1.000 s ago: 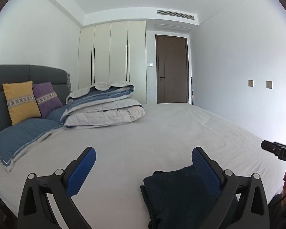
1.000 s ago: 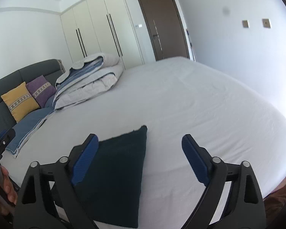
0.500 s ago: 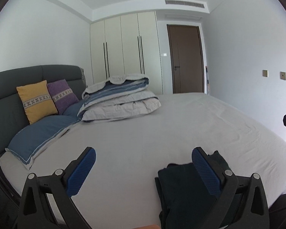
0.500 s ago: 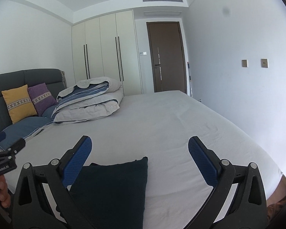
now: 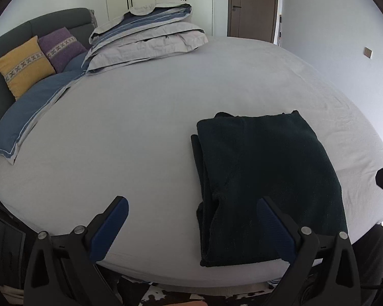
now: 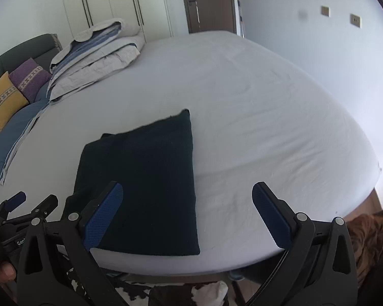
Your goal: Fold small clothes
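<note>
A dark garment [image 5: 265, 178] is found lying flat on the bed [image 5: 145, 117], at the near edge, already folded into a compact rectangle with layered edges showing along its left side in the left wrist view. The left gripper [image 5: 189, 223] is held above the near edge of the bed with its jaws spread wide and nothing between them; its right finger [image 5: 273, 227] overlaps the garment's near part in the picture, though contact cannot be confirmed. The right gripper [image 6: 187, 214] is likewise spread and empty, poised over the garment's near right corner. It is judged that the folding is at or near completion. If a further fold is intended, the near corners should be pinched through all layers at once, lifted together and carried evenly to the far edge, so that the stacked layers are not dragged apart or skewed; otherwise only light smoothing is called for. No containers are seen in either view. A folded duvet [image 5: 145, 38], a yellow cushion [image 5: 24, 65], a purple cushion [image 5: 61, 47] and a blue pillow [image 5: 30, 112] are noted at the head of the bed, well apart from the garment.
</note>
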A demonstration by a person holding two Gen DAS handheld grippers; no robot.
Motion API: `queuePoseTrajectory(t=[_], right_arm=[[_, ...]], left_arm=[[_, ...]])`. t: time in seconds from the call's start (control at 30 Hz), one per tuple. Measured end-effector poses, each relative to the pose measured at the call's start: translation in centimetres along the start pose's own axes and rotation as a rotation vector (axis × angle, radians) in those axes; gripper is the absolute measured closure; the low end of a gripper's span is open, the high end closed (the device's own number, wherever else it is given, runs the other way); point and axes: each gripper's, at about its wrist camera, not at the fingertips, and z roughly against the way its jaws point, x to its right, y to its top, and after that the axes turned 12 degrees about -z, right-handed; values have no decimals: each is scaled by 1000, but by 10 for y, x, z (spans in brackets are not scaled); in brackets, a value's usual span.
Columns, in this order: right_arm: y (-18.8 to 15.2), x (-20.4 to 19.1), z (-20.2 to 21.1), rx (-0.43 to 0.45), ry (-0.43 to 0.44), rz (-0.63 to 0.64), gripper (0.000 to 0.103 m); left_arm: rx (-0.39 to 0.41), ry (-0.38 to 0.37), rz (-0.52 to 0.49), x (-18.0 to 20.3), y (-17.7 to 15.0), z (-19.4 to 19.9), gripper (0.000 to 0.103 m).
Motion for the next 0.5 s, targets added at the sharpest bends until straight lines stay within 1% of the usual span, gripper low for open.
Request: queuePoseTrajectory(t=[0.07,0.2,0.5], right_arm=[[-5,3,-10,-15,-26,-1,0],[-13,1,-22,2,-67,38,0],[-17,-3,-16,-5,-45,75,0]], left_arm=[[-5,4,3,-1,0,-1,0],[-11,4,8,-2,1,-1,0],[-16,-8,12,-4,2,0,0]])
